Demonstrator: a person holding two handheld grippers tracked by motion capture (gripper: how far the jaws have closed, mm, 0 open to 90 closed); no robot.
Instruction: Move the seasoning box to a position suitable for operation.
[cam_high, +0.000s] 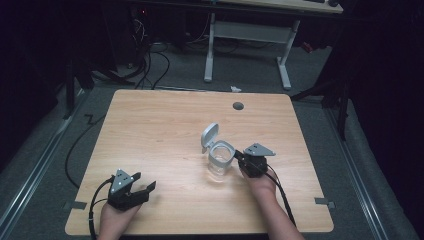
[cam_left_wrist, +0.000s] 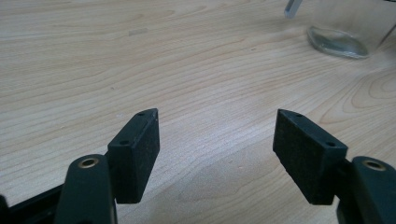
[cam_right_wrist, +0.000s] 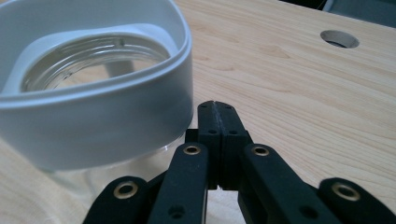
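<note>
The jar (cam_high: 220, 161) stands on the table (cam_high: 150, 130), a bit right of the middle. Its lid (cam_high: 209, 136) tips up behind it. The right gripper (cam_high: 239, 158) is just beside the jar, on its right. The left gripper (cam_high: 145, 190) sits well apart, near the front left. A round hole (cam_high: 238, 106) lies far behind the jar.

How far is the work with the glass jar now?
Done, it seems: the jar stands upright with its grey lid flipped open. In hand: the right gripper, jaws shut, sits beside the jar's grey collar; contact is unclear. The left gripper waits open, apart. What remains is not evident; the jar looks empty.
</note>
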